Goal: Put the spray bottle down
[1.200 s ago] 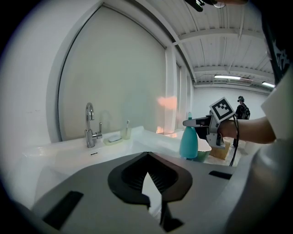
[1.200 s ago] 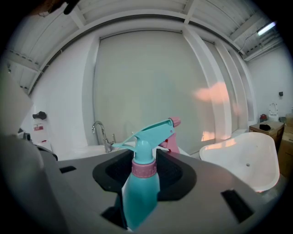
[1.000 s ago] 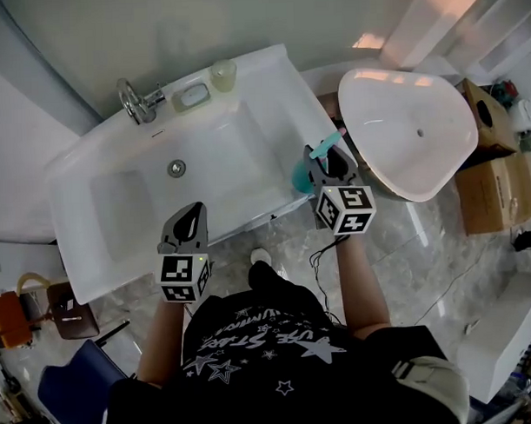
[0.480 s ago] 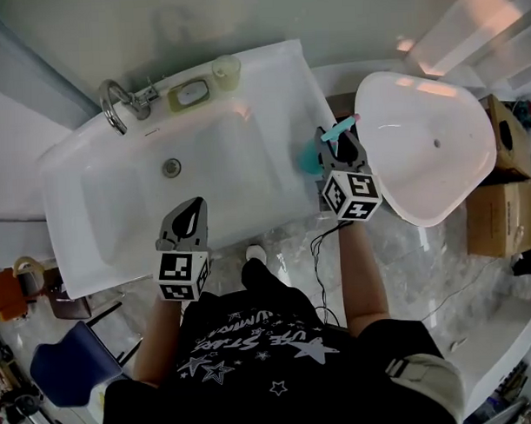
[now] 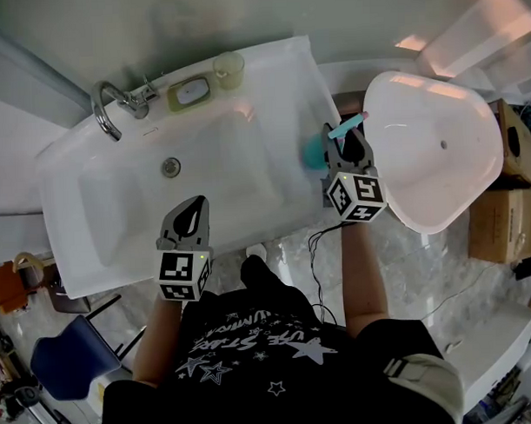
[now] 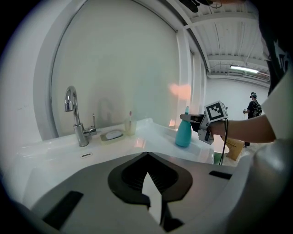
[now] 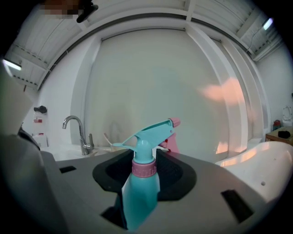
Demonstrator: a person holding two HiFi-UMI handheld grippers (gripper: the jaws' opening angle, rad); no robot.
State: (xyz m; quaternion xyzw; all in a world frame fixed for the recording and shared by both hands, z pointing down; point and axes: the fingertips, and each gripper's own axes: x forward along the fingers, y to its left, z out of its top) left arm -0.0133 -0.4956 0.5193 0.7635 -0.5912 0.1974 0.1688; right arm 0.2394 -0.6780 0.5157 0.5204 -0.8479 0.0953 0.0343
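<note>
A teal spray bottle [image 5: 315, 151] with a pink collar and pink nozzle tip stands upright between the jaws of my right gripper [image 5: 337, 148], which is shut on its body below the collar [image 7: 139, 192]. In the left gripper view the bottle [image 6: 183, 132] is at the right rim of the white sink [image 5: 270, 85], its base on or just above the rim; I cannot tell which. My left gripper [image 5: 192, 216] hangs over the sink's front edge with its jaws together and nothing in them [image 6: 151, 201].
A chrome faucet [image 5: 114, 112], a soap dish [image 5: 190, 94] and a cup [image 5: 228, 71] line the sink's back edge. A white tub [image 5: 437, 149] stands to the right of the bottle. Cardboard boxes [image 5: 508, 198] lie far right, and a blue chair [image 5: 66, 366] stands at lower left.
My right gripper has carried the bottle from the sink's front right corner farther along its right rim and a little lower. The left gripper has moved slightly forward.
</note>
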